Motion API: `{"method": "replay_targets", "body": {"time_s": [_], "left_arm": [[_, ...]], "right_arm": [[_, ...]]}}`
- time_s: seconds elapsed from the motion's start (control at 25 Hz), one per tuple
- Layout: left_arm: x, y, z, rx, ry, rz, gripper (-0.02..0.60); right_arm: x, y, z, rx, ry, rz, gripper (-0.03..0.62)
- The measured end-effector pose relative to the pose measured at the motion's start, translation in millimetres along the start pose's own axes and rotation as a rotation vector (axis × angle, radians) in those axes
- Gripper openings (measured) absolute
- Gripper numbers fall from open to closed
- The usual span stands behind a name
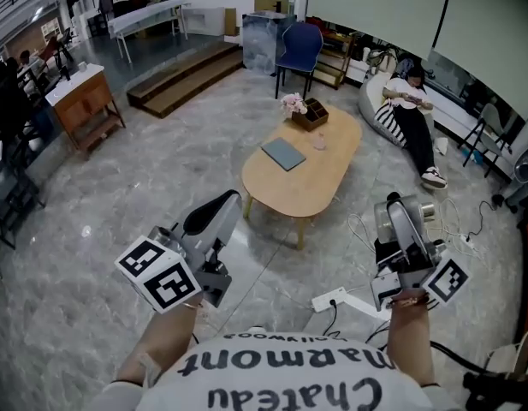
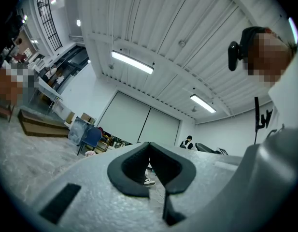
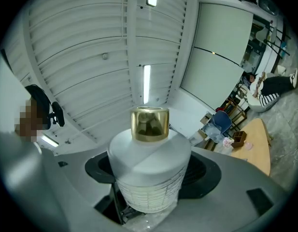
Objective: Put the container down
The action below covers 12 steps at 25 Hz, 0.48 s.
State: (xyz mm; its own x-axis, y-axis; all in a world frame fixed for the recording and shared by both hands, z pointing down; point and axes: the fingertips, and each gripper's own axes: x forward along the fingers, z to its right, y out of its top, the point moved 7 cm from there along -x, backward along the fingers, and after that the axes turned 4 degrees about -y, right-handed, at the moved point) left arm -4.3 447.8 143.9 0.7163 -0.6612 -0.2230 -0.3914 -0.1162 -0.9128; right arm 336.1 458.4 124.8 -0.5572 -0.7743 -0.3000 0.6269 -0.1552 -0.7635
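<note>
Two grippers are held out over a grey marble floor [image 1: 161,169], and one container is in play. The right gripper [image 1: 397,214] has its jaws clamped on the single container [image 3: 149,163], a white round-shouldered bottle with one gold cap [image 3: 149,123] and a gridded clear lower part; it sits upright between the dark pads, raised in the air and well apart from the table. From the head view only a pale shape beside that gripper shows, probably the same bottle. The left gripper [image 2: 149,148] has its two jaws brought together with nothing between them. Ahead stands one oval wooden coffee table [image 1: 323,187], which carries four things: one grey-blue flat slab [image 1: 283,153], one wooden box [image 1: 312,115], one bunch of pink flowers [image 1: 293,103] just beside the box, and one small clear item [image 1: 319,142]. Beyond it stands one blue chair [image 1: 299,48]. One person [image 1: 413,114] lies on a beanbag to the right. One white power strip [image 1: 329,299] lies on the floor between the grippers.
</note>
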Motion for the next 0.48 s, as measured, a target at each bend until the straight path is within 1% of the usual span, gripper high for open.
{"method": "replay_targets", "body": {"time_s": [0.16,0.28,0.4,0.48], "left_arm": [[-4,1,-33,-0.023,0.0,-0.025,0.015],[-10,-2,-52,-0.044,0.035,-0.039,0.015],[-12,-5,-69,-0.072,0.069,-0.035,0.015],[-9,-7,-80,-0.085,0.071,-0.039,0.015]], "right_arm": [[41,-25,10,0.053,0.013,-0.013,0.344],[67,-40,15,0.069,0.026,-0.052,0.344],[85,-48,21,0.067,0.037,-0.09,0.344],[97,-52,31,0.075,0.041,-0.097,0.344]]}}
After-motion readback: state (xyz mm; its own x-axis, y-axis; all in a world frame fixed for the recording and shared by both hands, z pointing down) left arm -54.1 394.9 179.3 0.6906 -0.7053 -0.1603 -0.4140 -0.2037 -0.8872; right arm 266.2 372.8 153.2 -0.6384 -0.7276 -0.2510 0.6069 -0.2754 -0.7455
